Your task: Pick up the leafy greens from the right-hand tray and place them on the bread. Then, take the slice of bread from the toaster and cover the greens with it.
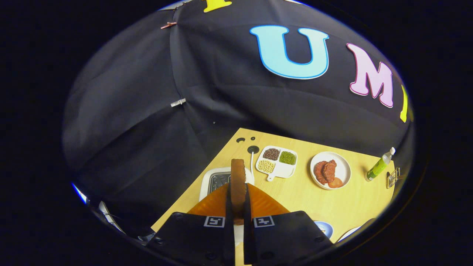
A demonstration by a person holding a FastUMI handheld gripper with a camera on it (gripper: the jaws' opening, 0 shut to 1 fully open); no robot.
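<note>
White toaster with dark slots [216, 181] at lower centre-left of frame, on light wooden bench [314, 205], partly behind tongs. Tongs [238, 207] at bottom centre, narrow, both fingers pressed on upright brown-crusted bread slice [238, 177] held edge-on above toaster. Right of it: white divided dish of beans and grains [277, 162], round white plate with reddish meat slices [330, 170], green squeeze bottle [378, 165] at far right.

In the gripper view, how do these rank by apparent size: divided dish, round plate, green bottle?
1-2. Divided dish and round plate: look alike, unranked.
3. Green bottle, smallest.
Jaws grip the bread slice.
</note>
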